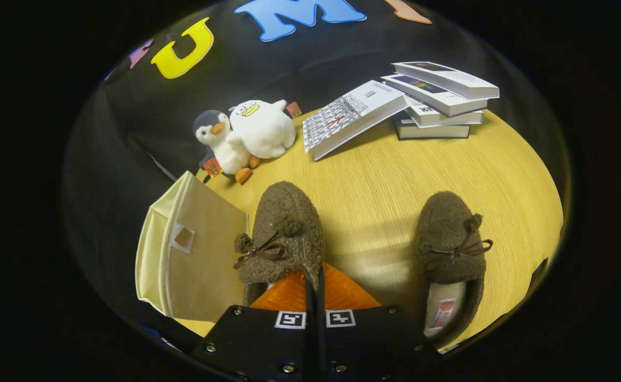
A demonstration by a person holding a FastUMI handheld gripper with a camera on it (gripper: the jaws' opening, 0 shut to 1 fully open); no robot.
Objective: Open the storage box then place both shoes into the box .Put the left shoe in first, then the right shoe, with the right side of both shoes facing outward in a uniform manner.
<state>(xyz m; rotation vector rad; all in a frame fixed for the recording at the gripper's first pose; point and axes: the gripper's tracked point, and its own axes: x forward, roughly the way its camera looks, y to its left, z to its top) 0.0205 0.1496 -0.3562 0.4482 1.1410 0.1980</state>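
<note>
My tongs (315,276): fingers drawn together with only a thin slit between them, tips at the heel rim of the left-hand shoe; whether they pinch that rim I cannot tell.

Shoe nearest my tongs (283,233): brown fleecy slipper, bow and pompoms on top, toe pointing away from me, heel end hidden by my fingers. Lies on the desk (374,175), touching the storage box.

Storage box (193,254): cream fabric, just beside that slipper on its far side from the other shoe, at the desk's edge, small window patch on the face turned to me. Shut.

Second shoe (451,249): matching brown slipper, well apart from the first, toe away from me, pale insole with a label showing.

Beyond the shoes: two plush toys (246,135), a grey penguin leaning against a white duck; an open book (350,116) propped against a stack of books (440,101).
</note>
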